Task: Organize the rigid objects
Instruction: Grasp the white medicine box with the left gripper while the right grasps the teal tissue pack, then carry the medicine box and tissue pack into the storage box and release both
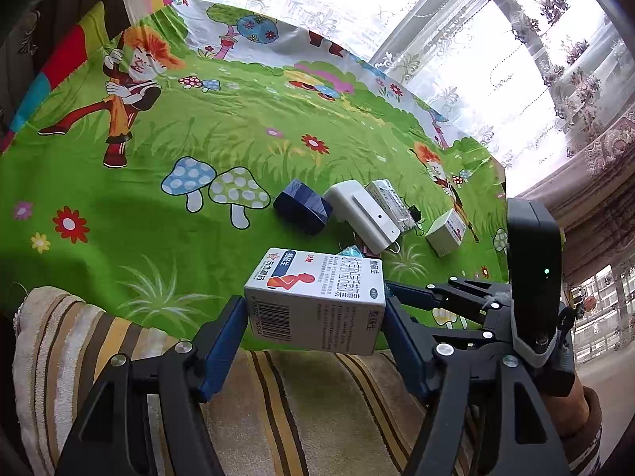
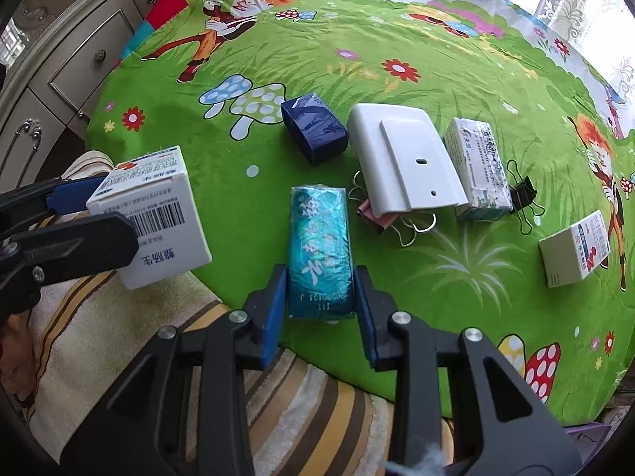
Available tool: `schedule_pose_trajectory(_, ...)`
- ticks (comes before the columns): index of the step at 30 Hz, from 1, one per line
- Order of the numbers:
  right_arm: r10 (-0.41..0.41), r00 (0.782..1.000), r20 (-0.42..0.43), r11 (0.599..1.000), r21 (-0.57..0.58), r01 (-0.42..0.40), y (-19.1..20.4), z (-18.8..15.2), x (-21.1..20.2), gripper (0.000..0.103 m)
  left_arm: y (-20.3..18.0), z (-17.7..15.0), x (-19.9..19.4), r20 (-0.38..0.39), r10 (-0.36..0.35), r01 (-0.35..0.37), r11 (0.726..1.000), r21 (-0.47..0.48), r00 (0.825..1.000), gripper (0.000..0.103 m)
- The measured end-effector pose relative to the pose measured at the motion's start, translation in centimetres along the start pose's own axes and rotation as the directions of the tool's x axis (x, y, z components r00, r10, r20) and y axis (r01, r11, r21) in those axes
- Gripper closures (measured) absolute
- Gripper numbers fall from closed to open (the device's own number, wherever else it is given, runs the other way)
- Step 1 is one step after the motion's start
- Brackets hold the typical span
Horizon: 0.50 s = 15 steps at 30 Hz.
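Note:
My left gripper (image 1: pixel 315 307) is shut on a white medicine box (image 1: pixel 317 297) with a barcode, held in the air above the near edge of the green cartoon cloth (image 1: pixel 158 158). The same box (image 2: pixel 158 206) shows at the left of the right wrist view. My right gripper (image 2: pixel 320 293) points down at a teal foil packet (image 2: pixel 319 238) lying on the cloth. Its blue pads (image 2: pixel 278 297) sit against both long sides of the packet's near end. In the left wrist view only a sliver of the packet shows behind the box.
Beyond the packet lie a dark blue box (image 2: pixel 313 127), a white plastic device (image 2: pixel 405 158), a wrapped white-green box (image 2: pixel 478 162), a black binder clip (image 2: pixel 524 194), a pink clip (image 2: pixel 373 214) and a small white box (image 2: pixel 573 246). A striped towel (image 2: pixel 119 337) lies nearest.

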State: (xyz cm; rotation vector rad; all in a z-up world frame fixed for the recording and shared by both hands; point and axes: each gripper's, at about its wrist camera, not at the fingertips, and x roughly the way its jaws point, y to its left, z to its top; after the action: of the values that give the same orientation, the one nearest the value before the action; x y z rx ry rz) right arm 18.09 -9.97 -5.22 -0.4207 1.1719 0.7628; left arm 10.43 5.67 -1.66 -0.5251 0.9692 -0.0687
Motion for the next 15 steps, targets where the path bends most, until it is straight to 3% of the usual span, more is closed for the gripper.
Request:
schedule_pose_trajectory(9,-0.008,0.996,0.085,1.0,0.025,0.006,0.0,-1.7,-4.0,0.066,-0.9,0.2,-1.2,0.029,-0.013,0.013,1.0,0.009,0.999,0.033)
schedule_pose_trajectory(15,-0.028,0.985,0.168,0.998,0.059,0.018,-0.5,-4.0,-7.6,0.066,-3.5,-0.2,-1.4,0.02,-0.054,0.053,0.997,0.053,0.998,0.033)
